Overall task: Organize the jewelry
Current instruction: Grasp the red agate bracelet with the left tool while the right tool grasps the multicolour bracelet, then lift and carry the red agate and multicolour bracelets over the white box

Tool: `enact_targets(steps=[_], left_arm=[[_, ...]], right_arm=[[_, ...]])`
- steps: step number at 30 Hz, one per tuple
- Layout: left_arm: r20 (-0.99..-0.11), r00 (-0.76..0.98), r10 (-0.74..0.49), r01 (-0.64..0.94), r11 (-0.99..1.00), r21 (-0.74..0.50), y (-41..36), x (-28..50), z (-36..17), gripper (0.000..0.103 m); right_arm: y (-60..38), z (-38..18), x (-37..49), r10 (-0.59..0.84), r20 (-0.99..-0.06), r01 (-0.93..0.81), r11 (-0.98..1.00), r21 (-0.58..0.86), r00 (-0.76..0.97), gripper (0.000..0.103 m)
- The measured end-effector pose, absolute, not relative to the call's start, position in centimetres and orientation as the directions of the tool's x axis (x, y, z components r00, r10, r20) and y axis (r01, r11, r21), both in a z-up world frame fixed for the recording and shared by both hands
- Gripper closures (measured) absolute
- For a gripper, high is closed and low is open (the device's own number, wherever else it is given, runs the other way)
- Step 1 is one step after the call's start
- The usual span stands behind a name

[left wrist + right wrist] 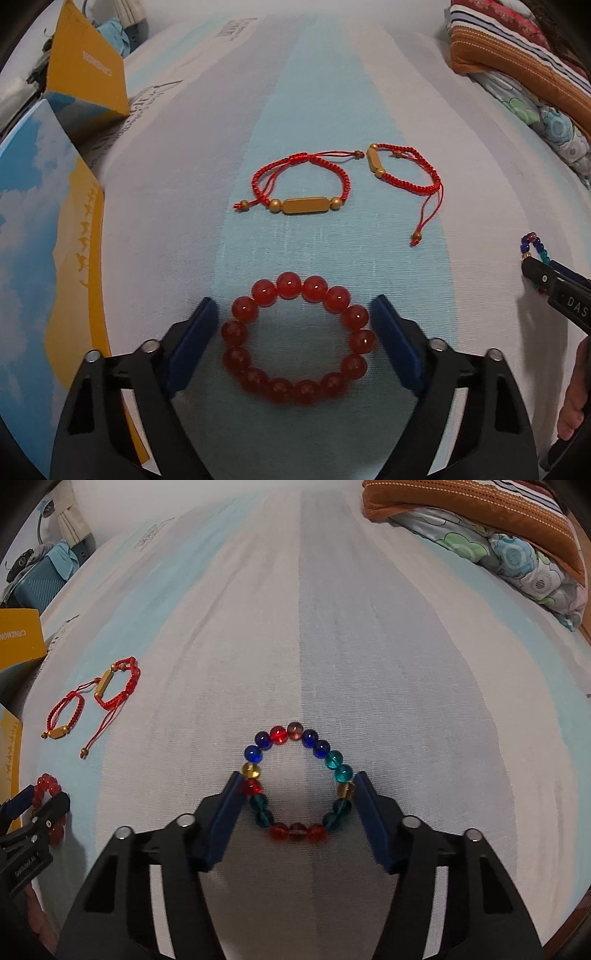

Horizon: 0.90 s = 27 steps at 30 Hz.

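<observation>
Left wrist: left tongs (295, 317) apart, straddling red bead bracelet (298, 338). Right tongs (297, 786) touching multicoloured glass-bead bracelet (298, 781): probably elastic, slippery; best pinched across beads.

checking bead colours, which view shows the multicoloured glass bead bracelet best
The right wrist view: the multicoloured glass bead bracelet lies whole and centred between the right tongs, every bead colour readable. The left wrist view catches only a few beads at its right edge, the rest hidden behind the tongs.
</observation>
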<state>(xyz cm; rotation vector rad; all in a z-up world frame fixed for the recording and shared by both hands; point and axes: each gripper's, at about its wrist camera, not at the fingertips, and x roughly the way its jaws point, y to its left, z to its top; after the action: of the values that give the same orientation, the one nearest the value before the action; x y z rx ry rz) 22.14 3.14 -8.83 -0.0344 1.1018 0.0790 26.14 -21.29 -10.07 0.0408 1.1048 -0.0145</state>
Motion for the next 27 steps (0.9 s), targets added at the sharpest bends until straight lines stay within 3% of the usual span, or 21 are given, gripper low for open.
enact_targets(steps=[11, 16, 18, 23, 25, 27], left_arm=[[-0.889, 0.456, 0.032, -0.055, 0.998, 0.008, 2.8, 21.3, -8.5, 0.045], [-0.892, 0.451, 0.014, -0.044, 0.999, -0.007, 2.7, 21.1, -8.4, 0.062], [-0.892, 0.451, 0.013, -0.037, 0.999, -0.004, 2.5, 21.1, -8.4, 0.076], [-0.887, 0.462, -0.005, -0.038, 0.999, -0.026, 2.7, 20.7, -8.1, 0.08], [-0.882, 0.471, -0.016, -0.035, 0.999, -0.037, 2.8, 20.6, -7.8, 0.09], [-0.881, 0.473, -0.025, -0.034, 0.998, -0.047, 2.8, 20.5, -7.6, 0.09]], right_arm=[[-21.4, -9.9, 25.7, -0.005, -0.892, 0.032, 0.999, 0.011, 0.452, 0.084], [-21.4, -9.7, 25.7, -0.013, -0.891, 0.031, 1.0, 0.001, 0.454, 0.085], [-21.3, -9.7, 25.6, -0.016, -0.89, 0.031, 1.0, -0.002, 0.455, 0.085], [-21.5, -9.4, 25.5, -0.015, -0.884, 0.041, 0.999, 0.005, 0.467, 0.085], [-21.8, -9.1, 25.4, -0.01, -0.879, 0.047, 0.999, 0.014, 0.477, 0.085], [-21.9, -8.9, 25.2, -0.016, -0.873, 0.053, 0.999, 0.011, 0.487, 0.094]])
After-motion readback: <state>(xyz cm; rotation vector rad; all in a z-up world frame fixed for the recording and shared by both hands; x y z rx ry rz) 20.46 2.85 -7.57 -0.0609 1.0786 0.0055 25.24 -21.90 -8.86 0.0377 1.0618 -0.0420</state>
